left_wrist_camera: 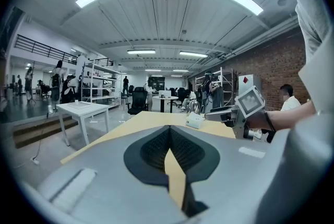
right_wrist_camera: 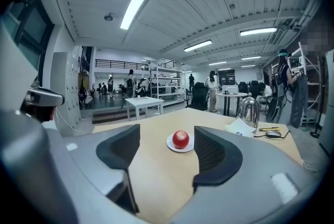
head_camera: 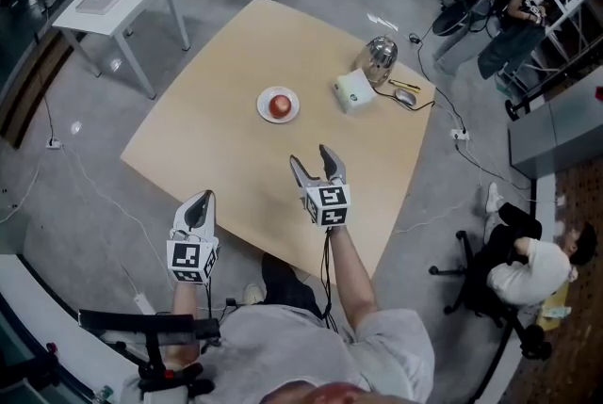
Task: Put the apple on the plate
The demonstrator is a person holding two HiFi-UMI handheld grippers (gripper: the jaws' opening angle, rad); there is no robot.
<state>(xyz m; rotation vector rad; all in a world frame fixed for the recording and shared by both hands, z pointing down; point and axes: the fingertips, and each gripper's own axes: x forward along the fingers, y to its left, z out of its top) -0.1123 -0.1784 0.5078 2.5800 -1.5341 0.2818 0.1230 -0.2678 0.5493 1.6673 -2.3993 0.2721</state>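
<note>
Already apple (head_camera: 280,105) on plate (head_camera: 263,109), hiding plate middle; right tongs (head_camera: 309,155) wide, empty; left tongs (head_camera: 203,198) pressed together, empty.

Left tongs (head_camera: 202,201) closed; right tongs (head_camera: 312,159) spread, empty.

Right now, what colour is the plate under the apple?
White plate, red apple on it; best in the right gripper view.
</note>
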